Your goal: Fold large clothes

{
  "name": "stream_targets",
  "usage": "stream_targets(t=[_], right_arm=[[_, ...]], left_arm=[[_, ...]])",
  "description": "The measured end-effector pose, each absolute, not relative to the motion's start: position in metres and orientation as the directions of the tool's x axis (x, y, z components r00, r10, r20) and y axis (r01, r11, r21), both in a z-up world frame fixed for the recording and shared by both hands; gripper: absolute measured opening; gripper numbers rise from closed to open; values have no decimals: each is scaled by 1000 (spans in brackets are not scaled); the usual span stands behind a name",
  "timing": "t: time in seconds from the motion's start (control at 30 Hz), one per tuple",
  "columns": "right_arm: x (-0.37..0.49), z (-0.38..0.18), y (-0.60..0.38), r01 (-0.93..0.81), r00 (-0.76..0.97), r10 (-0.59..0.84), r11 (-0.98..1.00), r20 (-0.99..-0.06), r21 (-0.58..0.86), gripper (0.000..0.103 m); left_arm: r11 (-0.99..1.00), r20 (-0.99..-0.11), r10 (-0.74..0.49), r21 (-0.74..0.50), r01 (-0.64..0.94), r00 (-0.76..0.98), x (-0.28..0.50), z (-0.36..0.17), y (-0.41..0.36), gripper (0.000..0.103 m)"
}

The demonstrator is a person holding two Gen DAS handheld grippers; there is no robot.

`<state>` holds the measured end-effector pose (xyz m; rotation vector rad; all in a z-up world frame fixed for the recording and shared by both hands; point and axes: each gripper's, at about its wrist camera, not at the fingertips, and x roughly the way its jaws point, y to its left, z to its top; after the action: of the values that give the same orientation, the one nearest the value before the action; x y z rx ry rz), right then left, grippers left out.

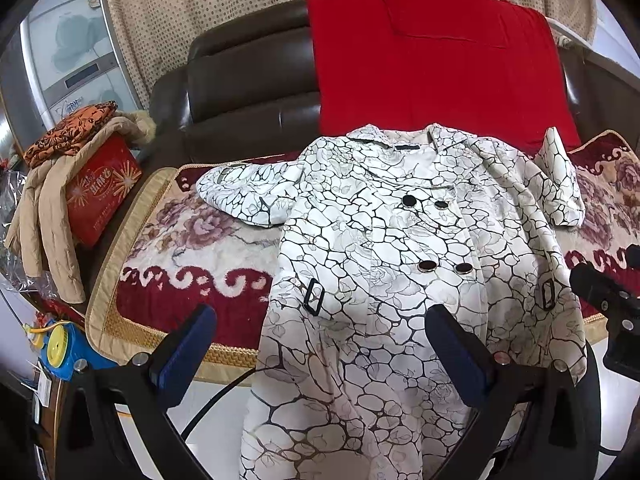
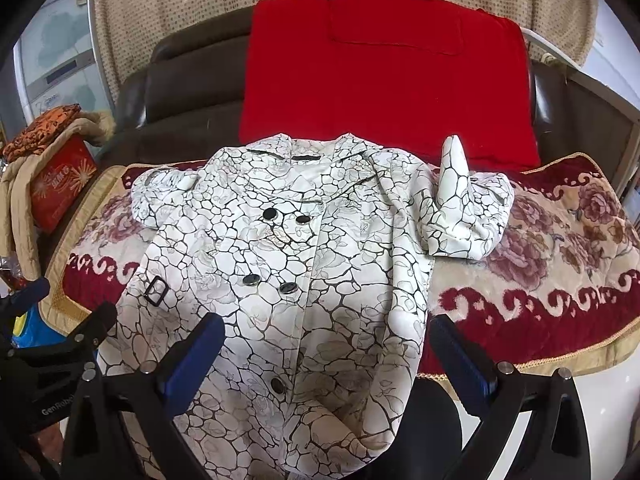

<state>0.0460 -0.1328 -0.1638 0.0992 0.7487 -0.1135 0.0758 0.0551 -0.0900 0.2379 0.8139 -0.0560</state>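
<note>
A white coat with a black crackle print and black buttons (image 1: 400, 248) lies face up on a floral red and cream seat cover (image 1: 200, 240); its hem hangs over the front edge. One sleeve lies flat at the left (image 1: 240, 192), the other is bunched at the right (image 2: 464, 216). The coat also fills the middle of the right wrist view (image 2: 288, 264). My left gripper (image 1: 320, 332) is open and empty, above the coat's lower part. My right gripper (image 2: 328, 344) is open and empty over the hem; it also shows at the right edge of the left wrist view (image 1: 608, 292).
A red quilted garment (image 1: 432, 64) drapes over the dark leather sofa back (image 1: 248, 80). At the left stand a red box (image 1: 100, 192) with a beige jacket (image 1: 48, 216) and orange patterned cloth (image 1: 76, 128), and a blue and yellow object (image 1: 60, 352).
</note>
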Motion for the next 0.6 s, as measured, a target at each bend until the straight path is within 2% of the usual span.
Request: stream_targets(t=[0.6], right_arm=[[47,-167,-135,143,725,-70,988,-685,50,103]], left_arm=[[971,-725,47,195,138,688,78,-91,55,103]])
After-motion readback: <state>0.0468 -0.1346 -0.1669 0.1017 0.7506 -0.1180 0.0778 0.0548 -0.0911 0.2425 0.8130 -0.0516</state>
